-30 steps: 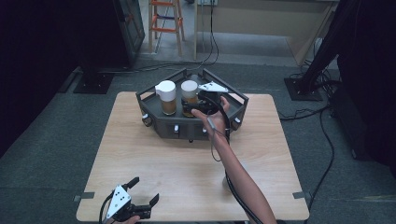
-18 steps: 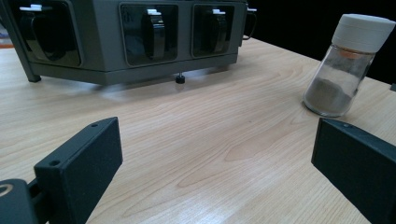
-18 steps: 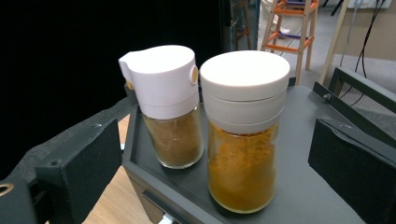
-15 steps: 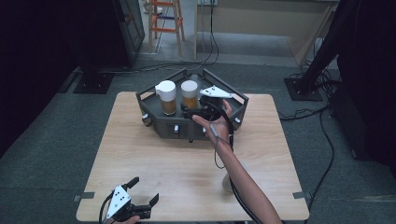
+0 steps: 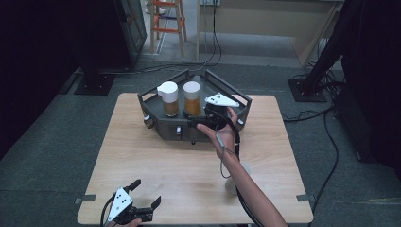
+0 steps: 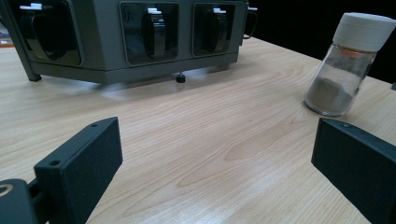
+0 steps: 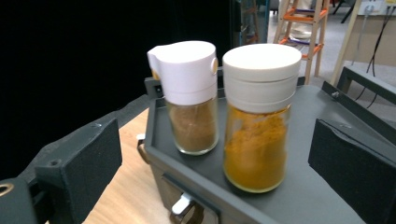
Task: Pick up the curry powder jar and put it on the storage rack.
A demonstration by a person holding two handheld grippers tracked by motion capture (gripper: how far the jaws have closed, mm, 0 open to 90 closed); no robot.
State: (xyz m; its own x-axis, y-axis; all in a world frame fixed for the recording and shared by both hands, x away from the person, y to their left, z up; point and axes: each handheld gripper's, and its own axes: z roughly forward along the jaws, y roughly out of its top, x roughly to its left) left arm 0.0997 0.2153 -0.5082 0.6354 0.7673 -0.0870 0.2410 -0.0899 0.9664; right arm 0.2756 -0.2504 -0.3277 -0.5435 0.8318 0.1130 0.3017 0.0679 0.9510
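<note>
The wooden surface (image 5: 156,156) spans the middle of the high view, with the grey rack (image 5: 161,126) at its upper centre. On the rack, 2 jars stand side by side, just apart: the brown jar (image 5: 169,98) with a white spout lid on the left and the yellow jar (image 5: 192,98) on the right. In the right gripper view the yellow jar (image 7: 259,116) sits centre frame, the brown jar (image 7: 189,95) left of it. The right gripper (image 5: 202,120) hovers just right of the yellow jar, fingers wide apart and holding nothing. The left gripper (image 5: 146,195) lies at the bottom left, fingers also spread and empty. A third jar (image 6: 348,63) stands at upper right in the left gripper view.
</note>
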